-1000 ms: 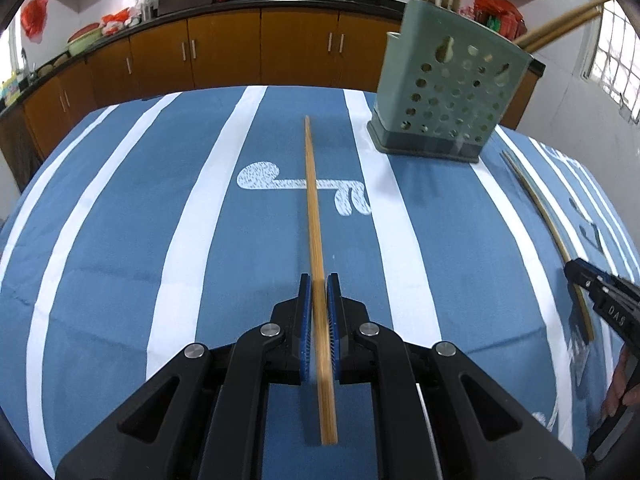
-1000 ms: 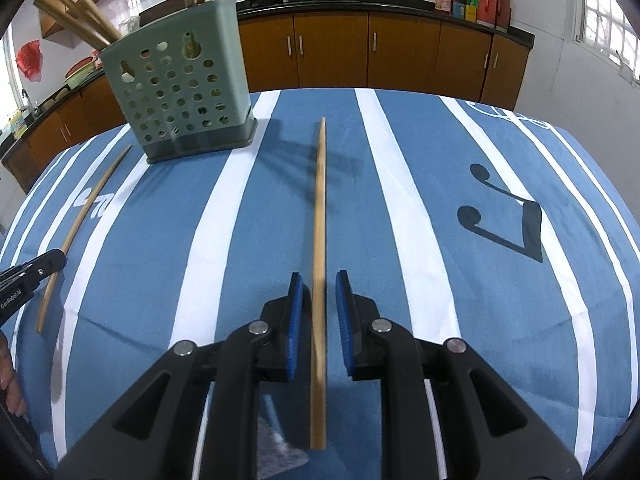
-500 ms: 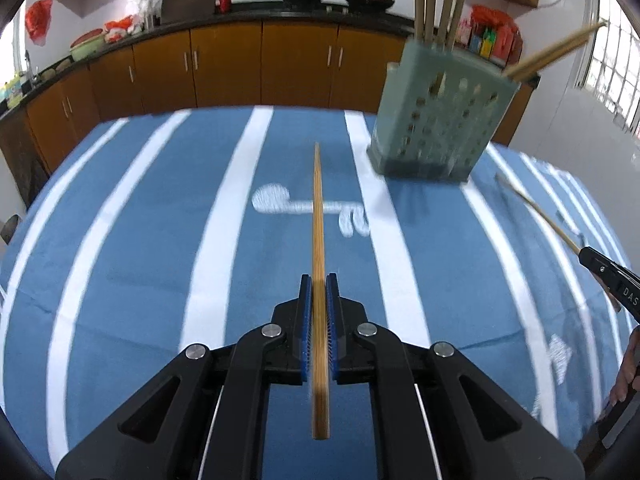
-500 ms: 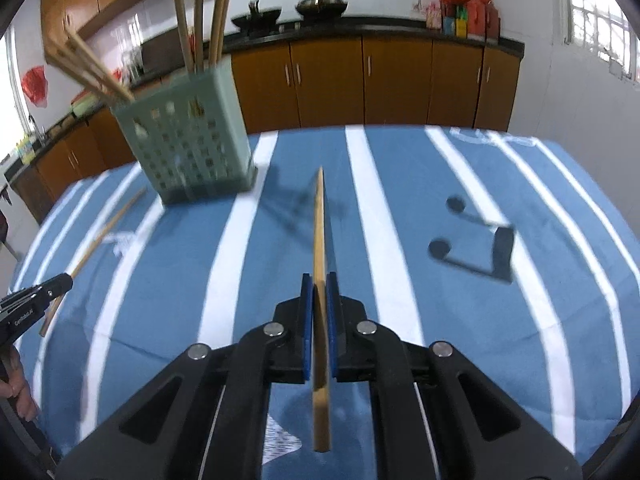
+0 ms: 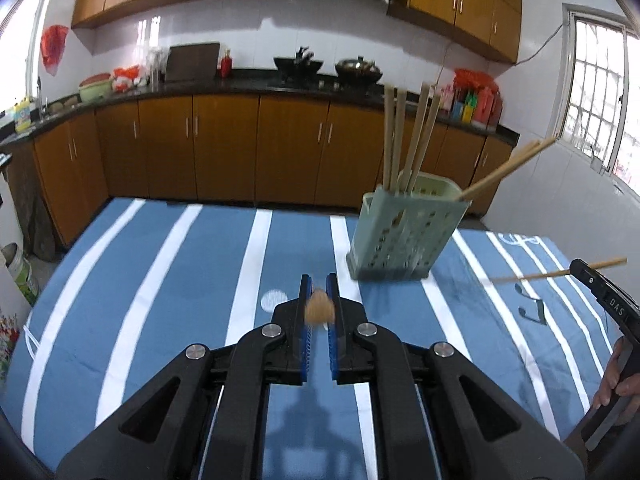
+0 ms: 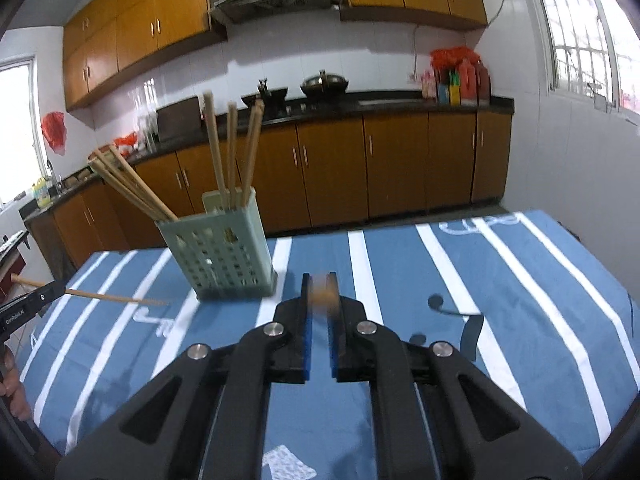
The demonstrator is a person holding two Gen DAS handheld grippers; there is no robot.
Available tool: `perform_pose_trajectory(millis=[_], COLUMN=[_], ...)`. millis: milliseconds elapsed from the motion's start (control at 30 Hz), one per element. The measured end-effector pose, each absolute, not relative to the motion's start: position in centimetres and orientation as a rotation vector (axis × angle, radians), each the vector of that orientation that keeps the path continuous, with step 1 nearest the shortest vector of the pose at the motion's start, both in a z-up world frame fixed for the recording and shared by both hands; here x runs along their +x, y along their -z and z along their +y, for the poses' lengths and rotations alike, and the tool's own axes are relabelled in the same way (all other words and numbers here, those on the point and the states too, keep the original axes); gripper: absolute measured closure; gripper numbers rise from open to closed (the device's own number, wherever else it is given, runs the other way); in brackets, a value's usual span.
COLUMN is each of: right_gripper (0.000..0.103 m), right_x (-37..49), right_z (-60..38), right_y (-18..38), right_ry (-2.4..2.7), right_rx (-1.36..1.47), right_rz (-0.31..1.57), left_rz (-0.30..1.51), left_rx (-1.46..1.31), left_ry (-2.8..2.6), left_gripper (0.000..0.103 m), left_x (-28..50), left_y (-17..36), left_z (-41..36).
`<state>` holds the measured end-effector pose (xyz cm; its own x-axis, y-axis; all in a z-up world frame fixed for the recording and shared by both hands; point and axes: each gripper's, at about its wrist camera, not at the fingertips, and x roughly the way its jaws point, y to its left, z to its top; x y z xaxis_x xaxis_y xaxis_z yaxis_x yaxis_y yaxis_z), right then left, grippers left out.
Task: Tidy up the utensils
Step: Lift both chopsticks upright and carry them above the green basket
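Left gripper (image 5: 319, 298) clamped tight on a chopstick (image 5: 319, 309), blue pads pressing its sides, blurred butt end facing the lens. Right gripper (image 6: 319, 296) likewise pinched shut on a second chopstick (image 6: 320, 294), also seen end-on and smeared. From the opposite camera, that second chopstick (image 5: 560, 273) jutting roughly level out of the black jaws at the right edge; the first chopstick (image 6: 104, 297) poking level from the left edge. Both held clear above the cloth, touching nothing else. Pale green perforated holder (image 5: 404, 236) standing upright on the table between the two grippers, several chopsticks in it, some upright, some leaning out over the rim. Blue tablecloth (image 5: 168, 280) with white stripes and music-note prints. Behind, brown kitchen cabinets (image 5: 224, 148), dark counter, two woks (image 5: 298, 65) on the stove, barred window (image 5: 600, 92) at right.
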<state>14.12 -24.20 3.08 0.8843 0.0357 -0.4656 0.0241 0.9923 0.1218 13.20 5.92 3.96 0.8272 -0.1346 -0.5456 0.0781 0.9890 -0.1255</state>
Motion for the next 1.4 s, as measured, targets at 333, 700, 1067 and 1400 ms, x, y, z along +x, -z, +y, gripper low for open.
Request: perform_pose_trajectory(millis=[333,700,1067,1400], right_gripper=[0.095,0.095,0.095,0.095], right_x=[14.0,14.1,13.1,12.1], right_z=[-23.7,-23.5,-23.8,-22.5], right_y=[-4.7,-4.7,-9.5,-16.0], right_ry=[-0.027,-0.030,-0.131,-0.254], right_rx=[0.122,0.124,0.181,0.192], right_rz=[0.440,0.439,0.350,0.219], left_rz=[0.568,0.561,0.478,0.308], left_rx=[-0.105,-0.097,-0.099,-0.099], left_ry=[0.108,0.111,0.220,0.274], left_gripper=[0.096,0.096,0.096,0.096], left_x=[13.1,13.2,12.2,12.5], left_y=[-4.7,-5.2,-10.3,-16.7], left_z=[6.3,6.0,4.8,2.0])
